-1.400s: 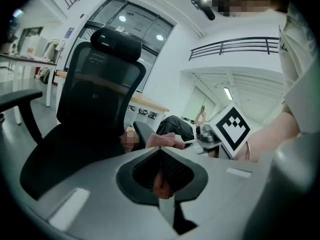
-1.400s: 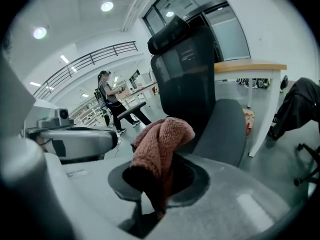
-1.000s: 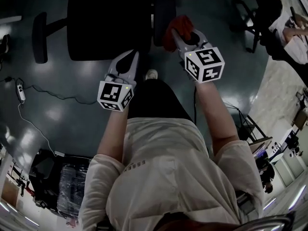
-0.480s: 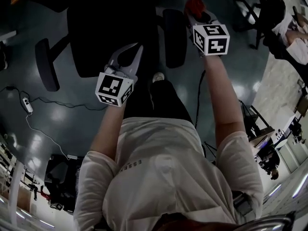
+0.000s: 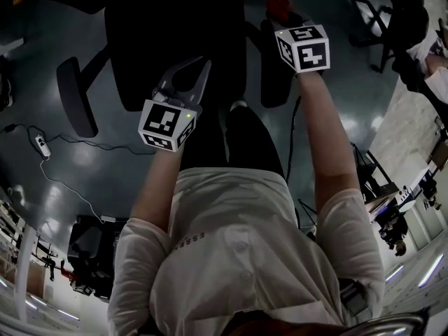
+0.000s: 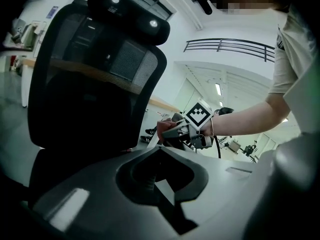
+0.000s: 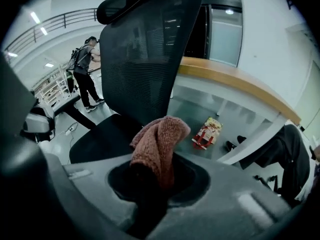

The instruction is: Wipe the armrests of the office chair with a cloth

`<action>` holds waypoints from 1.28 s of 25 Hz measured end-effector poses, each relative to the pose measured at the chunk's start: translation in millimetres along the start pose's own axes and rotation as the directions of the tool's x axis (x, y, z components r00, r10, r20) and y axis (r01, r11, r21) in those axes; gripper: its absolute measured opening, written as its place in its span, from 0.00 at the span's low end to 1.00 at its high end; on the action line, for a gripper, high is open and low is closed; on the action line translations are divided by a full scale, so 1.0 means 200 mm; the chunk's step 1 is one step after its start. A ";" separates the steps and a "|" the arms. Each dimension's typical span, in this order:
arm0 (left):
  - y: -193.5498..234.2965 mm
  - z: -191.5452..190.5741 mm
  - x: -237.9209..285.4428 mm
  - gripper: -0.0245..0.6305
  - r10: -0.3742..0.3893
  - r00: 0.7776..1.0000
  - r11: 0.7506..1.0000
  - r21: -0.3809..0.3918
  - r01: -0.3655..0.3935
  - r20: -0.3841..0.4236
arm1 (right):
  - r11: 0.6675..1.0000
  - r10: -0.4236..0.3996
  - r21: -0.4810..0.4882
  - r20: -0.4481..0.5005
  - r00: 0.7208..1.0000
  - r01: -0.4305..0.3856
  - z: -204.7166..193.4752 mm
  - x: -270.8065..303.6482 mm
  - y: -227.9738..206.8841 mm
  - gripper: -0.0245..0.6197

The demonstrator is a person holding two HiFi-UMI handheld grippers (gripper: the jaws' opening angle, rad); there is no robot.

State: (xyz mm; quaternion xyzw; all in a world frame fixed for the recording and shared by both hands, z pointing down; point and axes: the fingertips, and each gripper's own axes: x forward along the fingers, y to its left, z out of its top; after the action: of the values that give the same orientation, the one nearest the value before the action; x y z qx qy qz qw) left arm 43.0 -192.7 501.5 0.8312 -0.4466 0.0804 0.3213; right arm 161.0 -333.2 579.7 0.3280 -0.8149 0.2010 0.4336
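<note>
Person stands at the front of a black mesh-back office chair (image 5: 175,40), both tools held out over it.

R gripper (image 5: 283,19): jaws pinching a rust-red knitted cloth (image 5: 278,3). Right gripper view shows the cloth bunched and standing upright, clamped at its lower end, w/ the chair seat and backrest behind it. From the head view the cloth sits at the far end of the chair's padded black armrest (image 5: 275,65) on the person's right. Contact w/ the pad can't be told. The middle of that armrest lies under the gripper's marker cube (image 5: 304,46).

L gripper (image 5: 187,79): over the near part of the chair seat, about mid-width, well apart from the other armrest (image 5: 77,96) on the chair's opposite side. Jaws pressed together, nothing between them. Its view looks past the chair's backrest and headrest (image 6: 127,14) toward the R gripper and cloth.

Round the chair:
- White power strip w/ cable (image 5: 40,145) on the floor, beyond the person's-left armrest.
- Red-and-yellow packet (image 7: 207,131) on the floor beside the chair back, under a wood-topped counter (image 7: 235,81).
- Bystander w/ backpack (image 7: 85,69), well behind the chair.
</note>
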 end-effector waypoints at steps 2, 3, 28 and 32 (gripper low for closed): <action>0.01 -0.01 -0.01 0.06 0.000 1.000 1.000 -0.011 0.000 0.000 | 0.999 0.031 -0.026 -0.001 1.000 -0.031 0.03 0.01 0.06 0.12; 0.02 -0.01 -0.02 0.06 -0.001 1.000 1.000 -0.013 0.001 -0.001 | 0.998 0.051 -0.034 0.001 0.999 -0.051 0.05 0.03 0.09 0.12; -0.19 -0.14 -0.18 0.06 0.024 0.997 0.999 -0.046 -0.021 0.071 | 0.977 0.161 -0.141 -0.023 0.987 -0.162 -0.23 -0.16 0.60 0.12; -0.26 -0.23 -0.21 0.06 0.030 0.997 0.998 -0.053 -0.026 0.076 | 0.976 0.165 -0.142 -0.016 0.986 -0.166 -0.32 -0.22 0.66 0.12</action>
State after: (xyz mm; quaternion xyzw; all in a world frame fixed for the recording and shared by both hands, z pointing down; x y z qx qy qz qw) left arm 65.3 -115.3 495.1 0.8187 -0.4721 0.0414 0.3243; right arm 122.6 -184.8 572.7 0.2268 -0.8507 0.1784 0.4394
